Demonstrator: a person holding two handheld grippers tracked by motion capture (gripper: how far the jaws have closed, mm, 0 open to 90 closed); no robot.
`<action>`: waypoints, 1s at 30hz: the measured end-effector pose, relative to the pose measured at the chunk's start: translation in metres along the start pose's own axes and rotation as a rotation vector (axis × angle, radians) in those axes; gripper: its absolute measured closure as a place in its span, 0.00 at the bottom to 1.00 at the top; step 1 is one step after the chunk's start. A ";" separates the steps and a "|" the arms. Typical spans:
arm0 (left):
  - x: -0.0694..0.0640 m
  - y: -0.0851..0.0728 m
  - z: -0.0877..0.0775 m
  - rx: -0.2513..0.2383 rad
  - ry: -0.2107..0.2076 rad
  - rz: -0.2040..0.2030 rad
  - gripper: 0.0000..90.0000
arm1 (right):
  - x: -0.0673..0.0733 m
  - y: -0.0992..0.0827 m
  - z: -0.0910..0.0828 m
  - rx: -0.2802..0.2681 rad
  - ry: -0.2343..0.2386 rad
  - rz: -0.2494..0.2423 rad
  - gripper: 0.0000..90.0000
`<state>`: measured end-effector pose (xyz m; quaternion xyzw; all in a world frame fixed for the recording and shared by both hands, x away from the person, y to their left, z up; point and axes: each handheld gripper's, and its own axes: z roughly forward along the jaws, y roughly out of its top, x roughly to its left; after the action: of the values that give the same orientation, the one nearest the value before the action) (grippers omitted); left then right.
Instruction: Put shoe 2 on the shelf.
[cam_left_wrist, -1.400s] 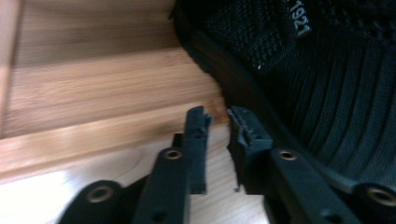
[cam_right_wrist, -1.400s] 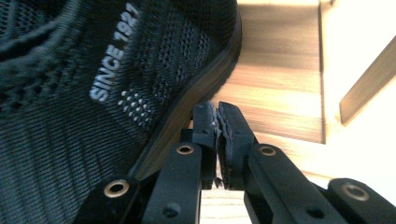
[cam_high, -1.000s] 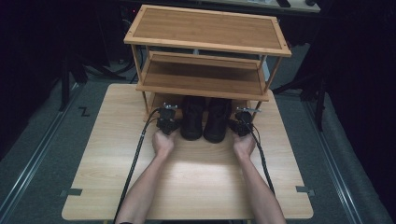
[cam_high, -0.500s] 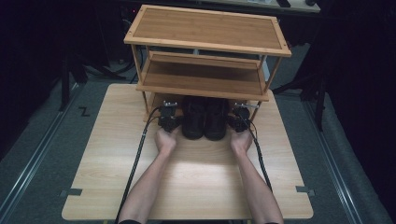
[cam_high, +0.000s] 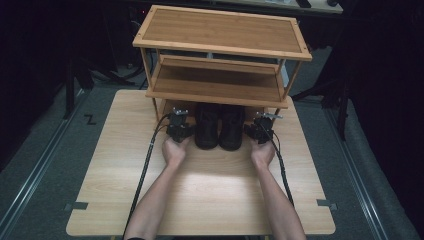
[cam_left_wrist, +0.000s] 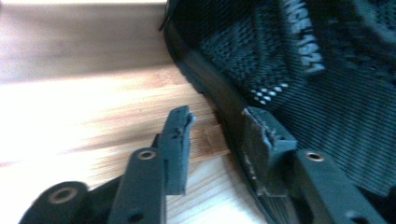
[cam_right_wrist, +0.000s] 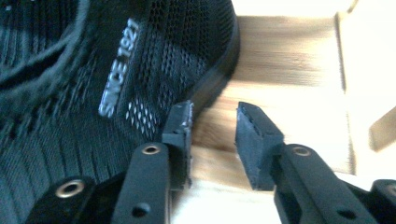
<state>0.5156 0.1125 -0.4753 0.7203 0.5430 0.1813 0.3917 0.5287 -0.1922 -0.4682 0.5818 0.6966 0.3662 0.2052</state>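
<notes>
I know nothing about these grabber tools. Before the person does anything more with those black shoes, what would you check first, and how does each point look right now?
1. Left gripper open: ok, a clear gap between its jaws.
2. Right gripper open: ok, its jaws stand apart.
3. Left shoe held: not ok, one jaw lies against its sole edge, nothing clamped.
4. Right shoe held: not ok, one jaw is beside its sole, the other over bare table.
5. Shoes side by side, toes under the rack: ok.
6. Room under the lowest shelf: cannot tell.
</notes>
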 end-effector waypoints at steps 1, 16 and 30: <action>-0.001 0.000 -0.003 -0.008 0.000 0.020 0.64 | -0.001 -0.001 -0.002 -0.002 -0.005 -0.017 0.70; 0.011 -0.025 -0.054 -0.094 -0.046 0.053 0.52 | -0.032 -0.035 -0.054 -0.077 0.039 -0.052 0.60; 0.025 -0.064 -0.081 -0.102 -0.057 0.020 0.50 | -0.045 -0.067 -0.087 -0.116 0.087 -0.063 0.58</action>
<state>0.4275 0.1716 -0.4778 0.7097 0.5146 0.1920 0.4412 0.4335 -0.2630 -0.4680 0.5303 0.7005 0.4241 0.2195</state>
